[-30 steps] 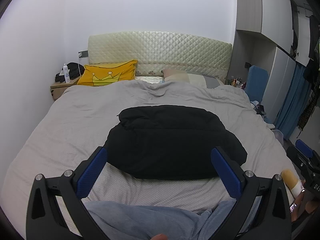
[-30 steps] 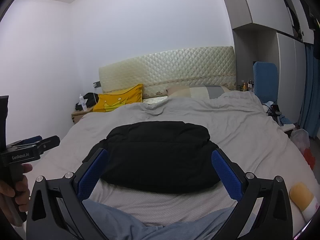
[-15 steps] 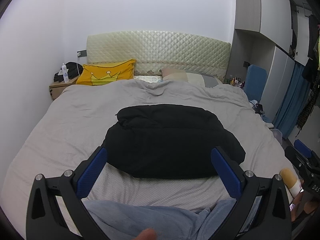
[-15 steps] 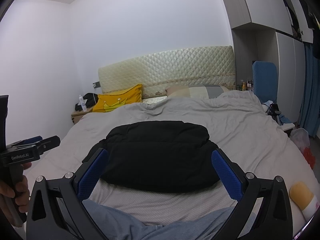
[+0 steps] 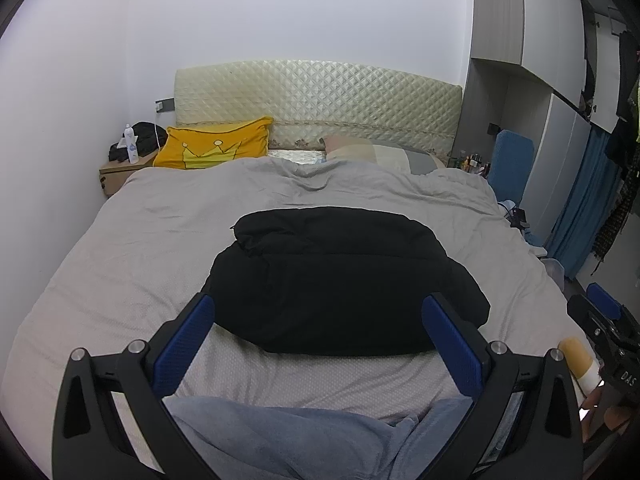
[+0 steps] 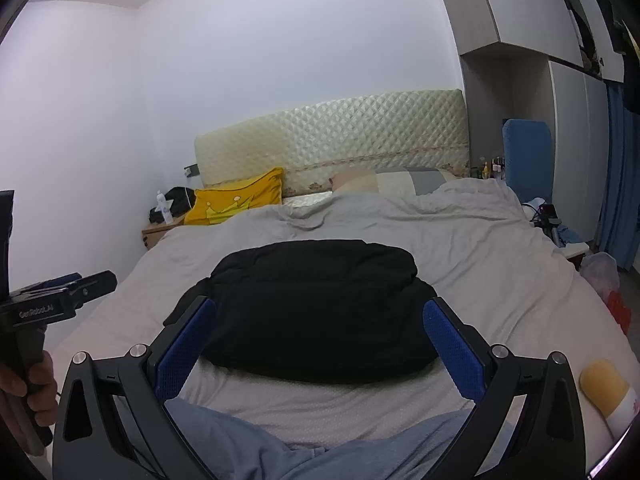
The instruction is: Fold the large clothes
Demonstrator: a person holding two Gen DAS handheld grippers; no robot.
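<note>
A black puffy jacket [image 5: 340,280] lies folded into a compact bundle in the middle of the grey bed [image 5: 120,260]; it also shows in the right wrist view [image 6: 312,308]. My left gripper [image 5: 320,344] is open and empty, held above the bed's near edge, short of the jacket. My right gripper [image 6: 320,344] is open and empty too, at the same distance from the jacket [image 6: 312,308]. Neither gripper touches the jacket. The left gripper's body [image 6: 52,304] shows at the left of the right wrist view.
A grey-blue cloth [image 5: 300,440] lies below both grippers at the near edge. A yellow crown pillow [image 5: 216,148] and a quilted headboard [image 5: 320,100] are at the far end. A yellow-white roll [image 6: 608,388] lies at the bed's right edge. A nightstand [image 5: 120,168] stands far left, wardrobes [image 5: 560,120] right.
The left wrist view has risen slightly and the jacket sits a little lower in it. The right gripper has barely moved. Both stay open.
</note>
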